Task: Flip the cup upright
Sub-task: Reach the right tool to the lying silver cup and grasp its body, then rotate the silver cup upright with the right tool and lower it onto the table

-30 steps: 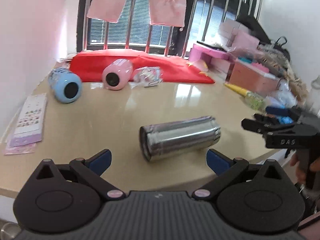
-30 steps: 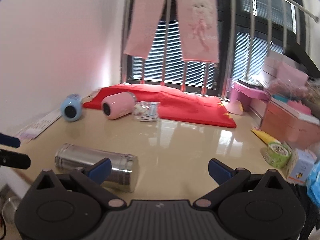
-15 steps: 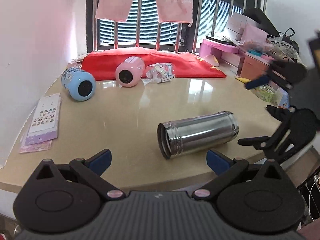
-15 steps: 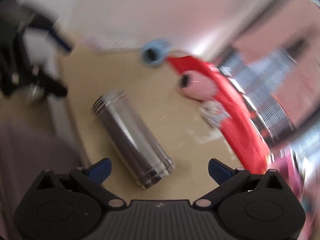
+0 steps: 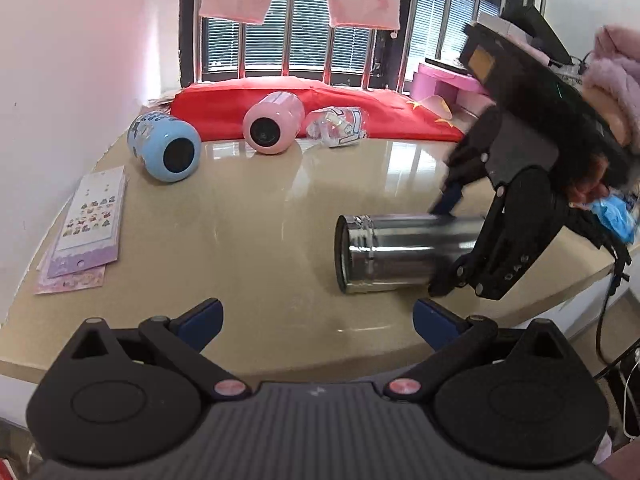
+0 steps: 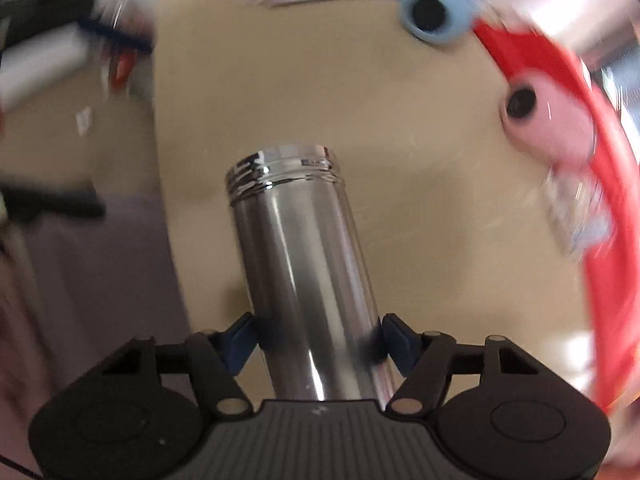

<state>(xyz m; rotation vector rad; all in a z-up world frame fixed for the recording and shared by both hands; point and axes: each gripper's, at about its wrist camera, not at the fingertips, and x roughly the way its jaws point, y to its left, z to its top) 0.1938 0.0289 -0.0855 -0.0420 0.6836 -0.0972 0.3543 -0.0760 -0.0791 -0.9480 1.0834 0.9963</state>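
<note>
A shiny steel cup (image 5: 400, 252) lies on its side on the beige table (image 5: 248, 232), its open mouth pointing left. My right gripper (image 5: 444, 248) comes in from the right and its jaws sit on both sides of the cup's base end. In the right wrist view the cup (image 6: 304, 276) runs up between the blue pads (image 6: 394, 344) of my right gripper (image 6: 316, 340), which press its sides. My left gripper (image 5: 316, 320) is open and empty, held low in front of the table's near edge.
A blue cup (image 5: 164, 148) and a pink cup (image 5: 272, 124) lie on their sides at the back left. A red cloth (image 5: 304, 100), a clear plastic packet (image 5: 340, 126) and sticker sheets (image 5: 92, 216) are also on the table. Boxes stand at the back right.
My right gripper swung in from the right, rolled over and closed around the steel cup's base end. The left gripper pulled back slightly and stayed open.
</note>
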